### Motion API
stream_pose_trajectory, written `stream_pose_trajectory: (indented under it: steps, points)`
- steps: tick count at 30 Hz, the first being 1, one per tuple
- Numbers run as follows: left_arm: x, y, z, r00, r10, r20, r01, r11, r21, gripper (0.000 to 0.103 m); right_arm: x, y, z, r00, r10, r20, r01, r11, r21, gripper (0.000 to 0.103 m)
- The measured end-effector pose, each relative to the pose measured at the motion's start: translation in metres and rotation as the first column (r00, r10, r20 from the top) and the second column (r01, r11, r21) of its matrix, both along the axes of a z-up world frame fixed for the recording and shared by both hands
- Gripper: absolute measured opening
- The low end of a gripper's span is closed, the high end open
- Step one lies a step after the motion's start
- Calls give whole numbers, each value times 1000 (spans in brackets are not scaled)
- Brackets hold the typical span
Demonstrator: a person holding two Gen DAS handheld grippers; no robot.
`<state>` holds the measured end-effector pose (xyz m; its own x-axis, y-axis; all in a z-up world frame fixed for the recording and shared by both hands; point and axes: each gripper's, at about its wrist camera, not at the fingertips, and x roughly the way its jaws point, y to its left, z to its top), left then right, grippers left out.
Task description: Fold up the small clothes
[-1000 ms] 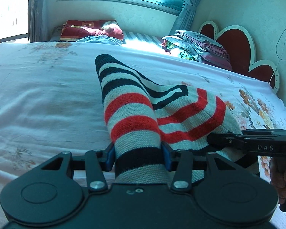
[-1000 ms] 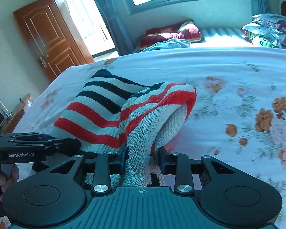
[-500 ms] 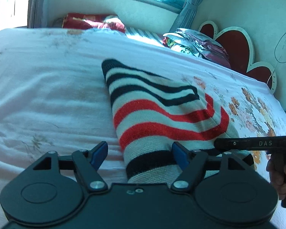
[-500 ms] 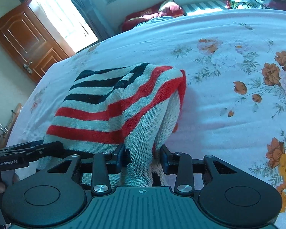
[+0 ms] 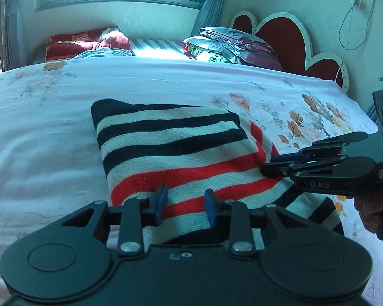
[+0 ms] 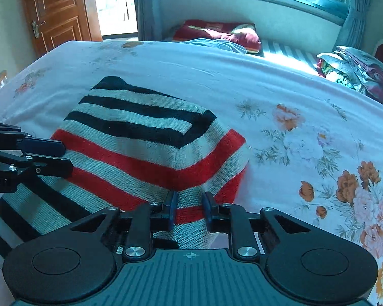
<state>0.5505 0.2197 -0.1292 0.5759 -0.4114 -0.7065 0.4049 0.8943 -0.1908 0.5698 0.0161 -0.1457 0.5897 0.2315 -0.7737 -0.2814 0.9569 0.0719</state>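
A small knit sweater (image 5: pixel 176 148) with black, white and red stripes lies folded on the bed; it also shows in the right wrist view (image 6: pixel 140 148). My left gripper (image 5: pixel 183 206) is open, its blue pads apart above the near edge of the sweater, gripping nothing. My right gripper (image 6: pixel 189 210) is open too, its pads parted over the sweater's near right corner. Each gripper shows in the other's view: the right one (image 5: pixel 280 164) at the sweater's right edge, the left one (image 6: pixel 56 156) at its left edge.
The bed has a white floral sheet (image 5: pixel 51 137). A red pillow (image 5: pixel 86 42) and a pile of folded bedding (image 5: pixel 229 46) lie at the far side by a heart-shaped headboard (image 5: pixel 286 35). A wooden door (image 6: pixel 53 12) stands far left.
Both grippers held the sweater's lifted edge a second ago. The left one opened first, then the right one. The sweater now lies flat and folded, and both grippers have drawn back slightly.
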Motion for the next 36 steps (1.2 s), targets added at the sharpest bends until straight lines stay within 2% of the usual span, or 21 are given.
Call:
stream_pose_trajectory:
  steps: [2, 7, 11, 15, 19, 22, 29, 34, 36]
  points:
    - [0, -2, 0, 1000, 6, -2, -6, 1000, 9, 29, -3, 2, 0, 1000, -2, 6, 2, 1000, -21, 20]
    - [-10, -6, 12, 1000, 2, 26, -3, 999, 52, 29, -10, -2, 10, 1000, -18, 16, 18, 1000, -4, 20]
    - [-33, -5, 30, 998, 10, 60, -14, 998, 57, 23, -36, -2, 34, 998, 20, 58, -23, 999, 37, 20]
    - [-64, -7, 39, 997, 13, 70, -17, 998, 60, 22, -66, 5, 38, 996, 70, 56, -72, 997, 40, 20]
    - [-80, -13, 27, 999, 1, 40, -5, 994, 106, 22, -82, 6, 22, 995, 96, 22, -96, 995, 3, 20]
    - [-84, -11, 16, 999, 30, 26, -32, 996, 86, 22, -82, -1, 11, 997, 77, 13, -77, 997, 15, 20]
    - [-91, -8, 10, 996, 82, 34, -84, 994, 73, 20, -80, -3, 6, 999, 44, 19, -44, 999, 18, 20]
    - [-107, -8, 14, 994, 109, 29, -111, 991, 79, 20, -99, 3, 20, 997, 67, 43, -65, 997, -46, 20]
    - [-112, -5, 10, 993, 116, 17, -117, 990, 77, 19, -103, 1, 16, 996, 78, 31, -76, 995, -61, 20]
